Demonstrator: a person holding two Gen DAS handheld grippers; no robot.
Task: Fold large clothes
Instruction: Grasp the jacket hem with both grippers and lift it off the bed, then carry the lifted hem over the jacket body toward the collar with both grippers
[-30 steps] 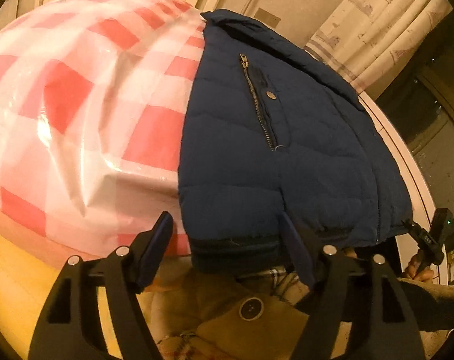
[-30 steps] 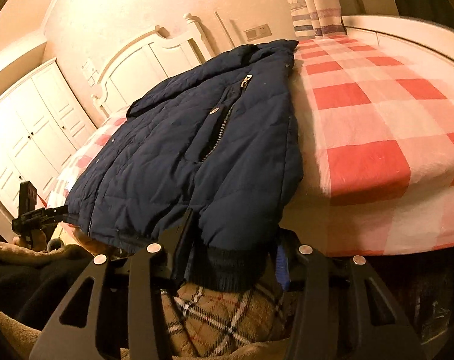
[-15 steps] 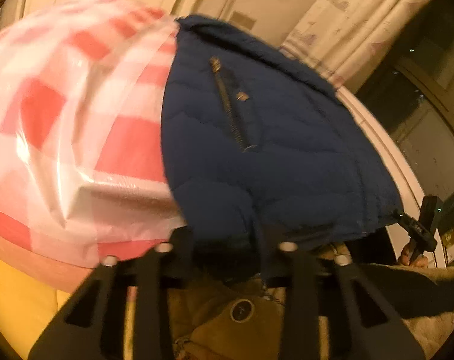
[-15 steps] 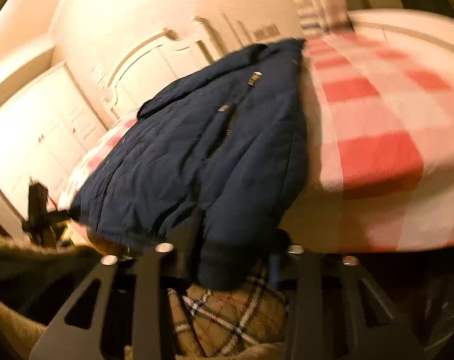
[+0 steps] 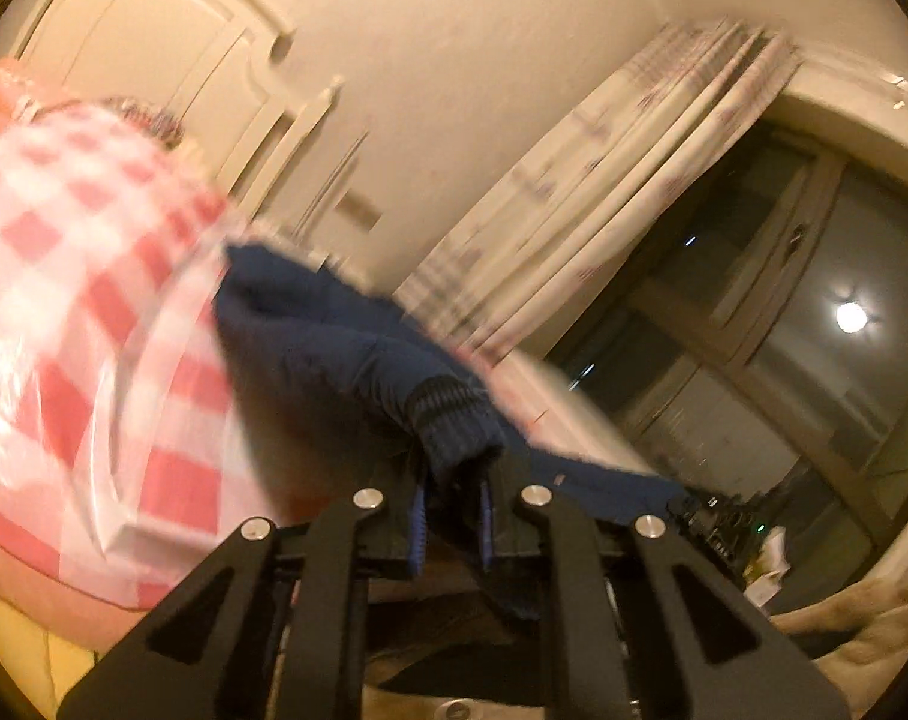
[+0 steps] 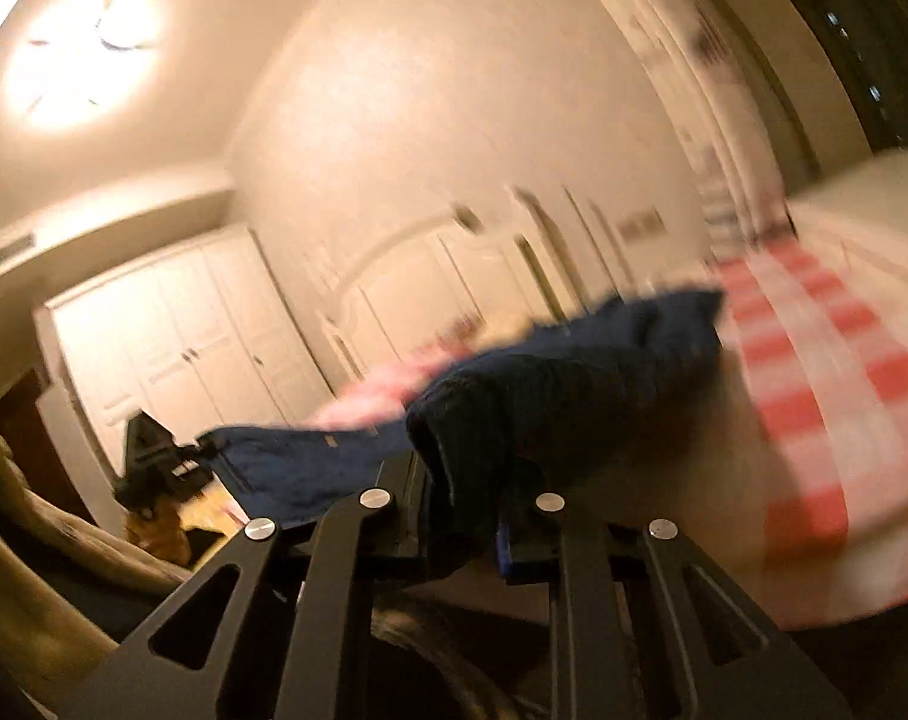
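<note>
Both the left gripper (image 5: 451,519) and right gripper (image 6: 469,525), jaws just closed, pinch the navy puffer jacket (image 5: 334,354) by its ribbed hem (one near each end), presumably to fold it over the checked bed cover (image 5: 64,276).

Your left tongs (image 5: 451,525) are matte black, open-framed arms with triangular cut-outs, round silver screws and blue pads (image 5: 417,531). Your right tongs (image 6: 466,531) match them. A tan fleecy sleeve (image 6: 28,546) fills the lower left.
</note>
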